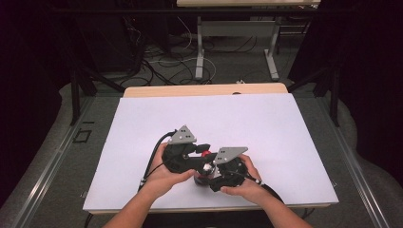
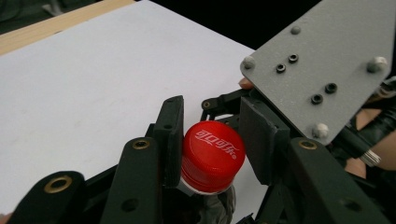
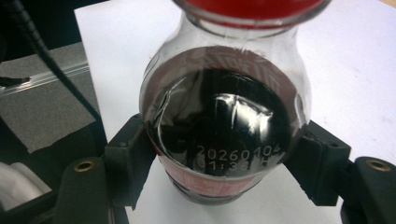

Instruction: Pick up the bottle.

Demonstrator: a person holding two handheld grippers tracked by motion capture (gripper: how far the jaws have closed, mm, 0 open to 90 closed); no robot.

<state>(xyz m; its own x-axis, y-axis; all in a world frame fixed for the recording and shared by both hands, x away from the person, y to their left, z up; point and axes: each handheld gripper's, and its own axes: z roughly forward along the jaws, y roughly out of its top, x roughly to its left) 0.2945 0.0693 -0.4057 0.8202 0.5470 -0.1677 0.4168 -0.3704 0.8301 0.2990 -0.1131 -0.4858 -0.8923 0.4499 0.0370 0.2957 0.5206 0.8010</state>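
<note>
A: Bottle first. In the high view your hands and both grippers cover nearly all of it; you get a speck of red between the grey plates and little else.

B: And up close?

A: In the right gripper view the frame's top edge cuts off the cap, and the jaws and lower edge hide the base. In the left gripper view you see the cap, a sliver of neck under it, and nothing of the body.

B: How does it look?

A: Clear, rounded shoulder, dark liquid almost to the neck, red label band low down, red cap with a pale ring beneath.

B: Any writing?

A: White script on the cap, tilted and too stylised for you to read. On the shoulder, printed digits: 20260104, and a second line starting 01:3 that blurs out.

B: The claws?

A: Your left gripper is clamped on the cap, a pad on each side. Your right gripper is clamped on the body, at 3 and 9 o'clock of it.

B: Where is it?

A: On the white sheet, at about 6 o'clock of it, near your edge of the table, between your two hands.
</note>
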